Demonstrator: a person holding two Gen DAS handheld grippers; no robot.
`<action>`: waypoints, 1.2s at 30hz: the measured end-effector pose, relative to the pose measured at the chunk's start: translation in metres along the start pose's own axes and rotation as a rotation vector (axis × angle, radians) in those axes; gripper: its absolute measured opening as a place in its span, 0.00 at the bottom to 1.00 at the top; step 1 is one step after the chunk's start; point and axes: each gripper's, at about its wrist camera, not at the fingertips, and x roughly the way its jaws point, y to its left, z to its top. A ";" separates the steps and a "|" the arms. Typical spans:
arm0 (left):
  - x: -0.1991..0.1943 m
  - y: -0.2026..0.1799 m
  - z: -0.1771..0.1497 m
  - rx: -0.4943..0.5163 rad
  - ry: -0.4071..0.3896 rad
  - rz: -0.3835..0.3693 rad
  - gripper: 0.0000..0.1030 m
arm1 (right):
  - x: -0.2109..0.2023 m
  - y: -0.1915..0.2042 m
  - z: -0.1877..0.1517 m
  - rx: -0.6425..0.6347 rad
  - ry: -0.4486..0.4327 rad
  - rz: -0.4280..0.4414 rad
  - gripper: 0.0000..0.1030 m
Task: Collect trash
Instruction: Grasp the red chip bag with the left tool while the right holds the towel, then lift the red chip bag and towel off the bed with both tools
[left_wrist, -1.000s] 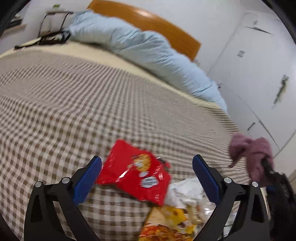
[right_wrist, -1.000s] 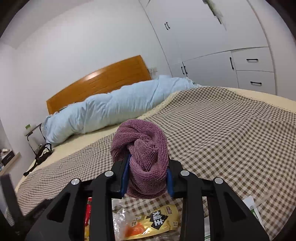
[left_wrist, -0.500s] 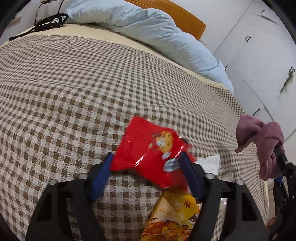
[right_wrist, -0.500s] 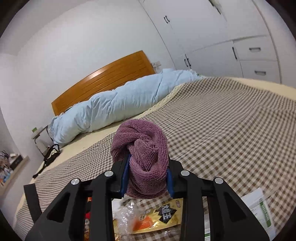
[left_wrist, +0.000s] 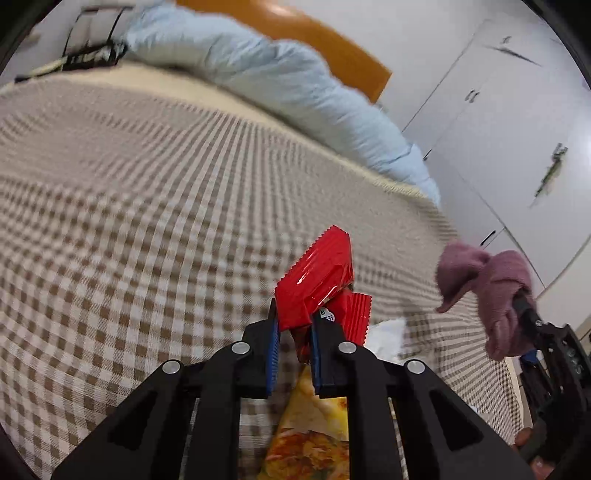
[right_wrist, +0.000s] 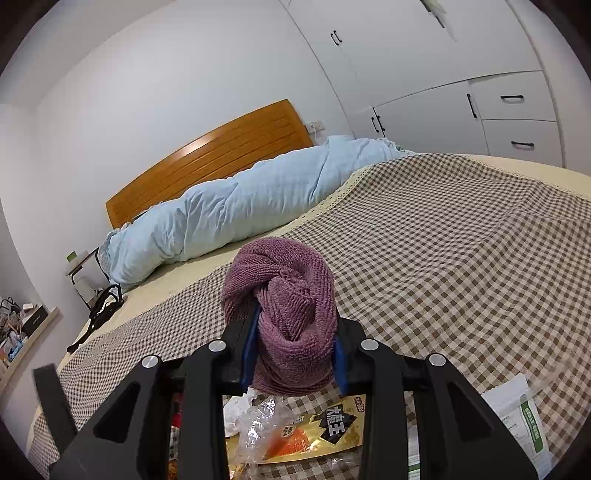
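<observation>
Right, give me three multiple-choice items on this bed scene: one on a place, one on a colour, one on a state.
1. Where does the light blue duvet lie?
A. along the wooden headboard
B. on the floor
C. inside the wardrobe

2. What colour is the wrapper in the left tool?
A. green
B. red
C. white

3. What is the state of the right tool?
A. open and empty
B. shut on a purple towel
C. shut on a plastic bag

Answers: 1 A, it stretches across the head of the bed below the headboard. 2 B, shiny red foil sticks up between the blue pads. 3 B, the pads press the bunched towel from both sides.
</observation>
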 end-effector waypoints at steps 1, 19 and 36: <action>-0.006 -0.004 -0.001 0.018 -0.029 -0.002 0.11 | -0.001 0.000 0.001 0.000 -0.004 0.003 0.32; -0.077 -0.024 -0.005 0.071 -0.266 -0.050 0.11 | 0.001 0.009 -0.003 -0.066 -0.008 -0.015 0.32; -0.070 -0.031 -0.005 0.104 -0.263 -0.047 0.11 | -0.002 0.011 -0.005 -0.076 -0.017 -0.015 0.32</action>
